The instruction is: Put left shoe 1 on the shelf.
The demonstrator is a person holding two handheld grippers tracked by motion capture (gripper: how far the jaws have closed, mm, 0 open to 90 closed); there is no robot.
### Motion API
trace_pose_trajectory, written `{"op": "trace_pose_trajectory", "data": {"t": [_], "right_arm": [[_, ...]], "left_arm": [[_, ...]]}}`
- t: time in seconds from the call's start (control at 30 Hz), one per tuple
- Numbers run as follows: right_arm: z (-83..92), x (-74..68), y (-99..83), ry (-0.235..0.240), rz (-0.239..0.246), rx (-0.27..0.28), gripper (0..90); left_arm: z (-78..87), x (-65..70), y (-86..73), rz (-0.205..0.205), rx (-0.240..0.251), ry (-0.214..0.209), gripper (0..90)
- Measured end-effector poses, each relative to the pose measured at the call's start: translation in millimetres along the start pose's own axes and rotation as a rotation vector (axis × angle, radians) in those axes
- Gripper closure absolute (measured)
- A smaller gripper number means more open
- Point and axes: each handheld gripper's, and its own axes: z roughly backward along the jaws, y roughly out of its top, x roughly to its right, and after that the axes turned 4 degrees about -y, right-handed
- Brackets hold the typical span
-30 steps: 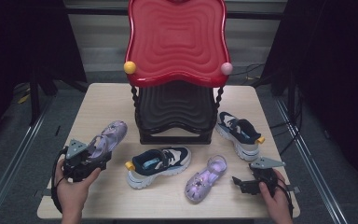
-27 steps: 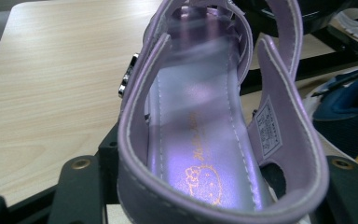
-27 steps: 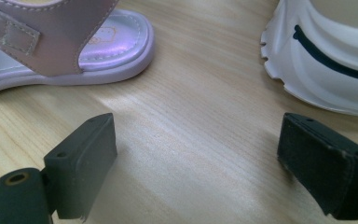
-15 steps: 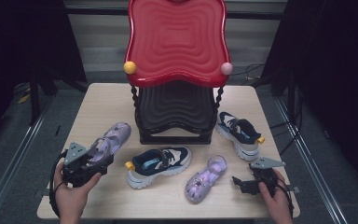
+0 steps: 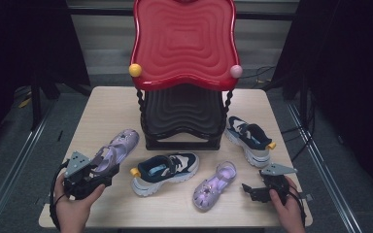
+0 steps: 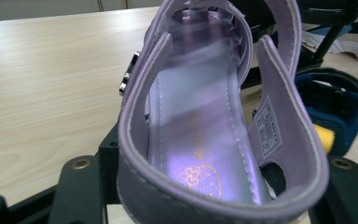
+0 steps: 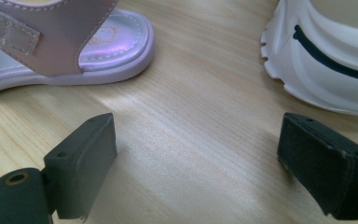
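the left gripper (image 5: 97, 172) has drawn its sandal (image 5: 114, 151) back from the rack (image 5: 183, 124), heel clamped for lifting; right gripper (image 5: 252, 190) waits wide, holding nothing.

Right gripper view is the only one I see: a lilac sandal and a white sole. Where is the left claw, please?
Observer: The left claw grips the heel of a second lilac strap sandal at the left side of the wooden table.
Operator: Where does its toe point?
Observer: Toward the foot of the tall rack with a red wavy top.
Operator: What lies between the two sandals?
Observer: A navy and white sneaker with a yellow heel tab.
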Motion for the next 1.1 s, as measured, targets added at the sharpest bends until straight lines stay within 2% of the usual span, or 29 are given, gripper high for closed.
{"op": "trace_pose_trajectory", "data": {"t": [0.07,0.23,0.37,0.57,1.1], "right_arm": [[-0.2,0.1,0.0,0.0,0.001,0.002,11.2],[-0.1,0.3,-0.1,0.0,0.004,0.002,11.2],[-0.3,0.3,0.0,0.0,0.005,0.004,11.2],[-0.3,0.3,0.0,0.0,0.005,0.004,11.2],[-0.1,0.1,0.0,0.0,0.002,0.002,11.2]], "left_arm": [[1.2,1.5,0.4,-0.009,-0.005,-0.005,37.0],[4.0,5.9,2.1,0.003,0.013,-0.031,37.0],[4.0,11.3,6.5,-0.02,0.011,-0.043,37.1],[1.0,20.8,12.0,-0.028,0.018,-0.078,37.1],[-12.7,40.3,26.7,-0.064,0.018,-0.123,37.1]]}}
